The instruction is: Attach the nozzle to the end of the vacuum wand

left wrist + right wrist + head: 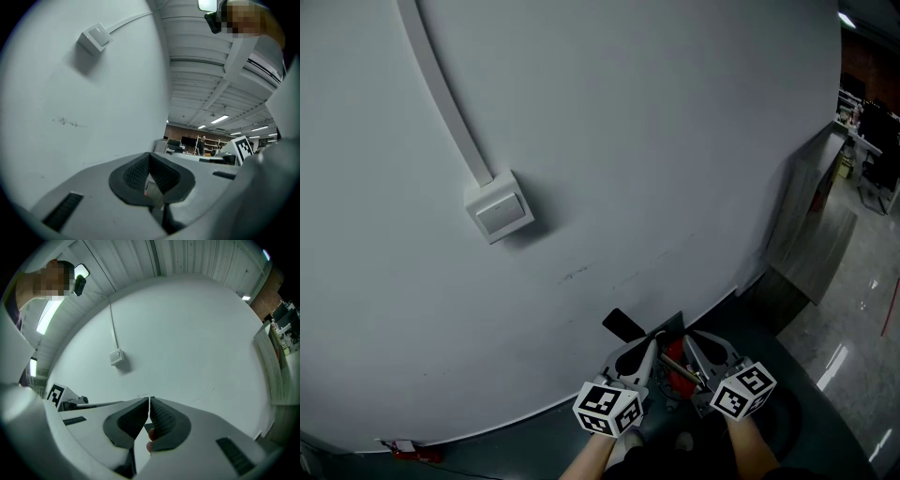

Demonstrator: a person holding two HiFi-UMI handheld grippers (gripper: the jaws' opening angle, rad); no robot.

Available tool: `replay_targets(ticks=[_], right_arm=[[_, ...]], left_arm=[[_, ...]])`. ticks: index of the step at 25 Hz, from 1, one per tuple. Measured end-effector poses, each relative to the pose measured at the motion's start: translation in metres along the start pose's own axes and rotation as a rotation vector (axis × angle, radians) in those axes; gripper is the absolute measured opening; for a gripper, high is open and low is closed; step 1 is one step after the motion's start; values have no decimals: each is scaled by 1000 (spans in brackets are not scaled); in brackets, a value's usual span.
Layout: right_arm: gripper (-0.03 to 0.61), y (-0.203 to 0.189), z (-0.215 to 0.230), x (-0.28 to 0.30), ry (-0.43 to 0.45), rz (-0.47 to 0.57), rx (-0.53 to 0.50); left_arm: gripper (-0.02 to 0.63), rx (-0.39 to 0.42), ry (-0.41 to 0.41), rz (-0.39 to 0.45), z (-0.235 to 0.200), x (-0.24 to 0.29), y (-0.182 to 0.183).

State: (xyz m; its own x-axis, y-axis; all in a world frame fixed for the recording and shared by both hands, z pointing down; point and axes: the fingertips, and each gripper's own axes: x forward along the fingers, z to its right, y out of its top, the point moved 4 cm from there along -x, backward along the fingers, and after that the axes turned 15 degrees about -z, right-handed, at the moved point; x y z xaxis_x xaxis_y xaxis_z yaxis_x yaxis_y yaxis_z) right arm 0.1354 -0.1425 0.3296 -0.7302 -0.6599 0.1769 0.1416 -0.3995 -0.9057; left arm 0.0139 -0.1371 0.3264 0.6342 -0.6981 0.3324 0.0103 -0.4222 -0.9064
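In the head view both grippers are raised side by side at the bottom middle, pointing at a white wall. My left gripper is shut, its ribbed pads meeting with nothing between them. My right gripper is shut too, pads together and empty. Between and below the two grippers shows a red part, mostly hidden by them. A flat black piece sticks out towards the wall just above the left jaws. I cannot make out a wand or a nozzle as such.
The white wall fills most of the view, with a white switch box on a cable duct. A dark floor strip runs along its foot, with a small red thing at the left. A grey panel and office desks lie to the right.
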Motion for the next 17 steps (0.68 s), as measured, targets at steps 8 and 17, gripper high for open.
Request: replay_targets(ticks=[8, 17], right_arm=[[26, 0, -2, -1, 5, 1, -5], [25, -5, -8, 0, 17, -5, -8]], left_arm=[[5, -19, 5, 9, -1, -4, -1], [5, -36, 19, 10, -4, -9, -6]])
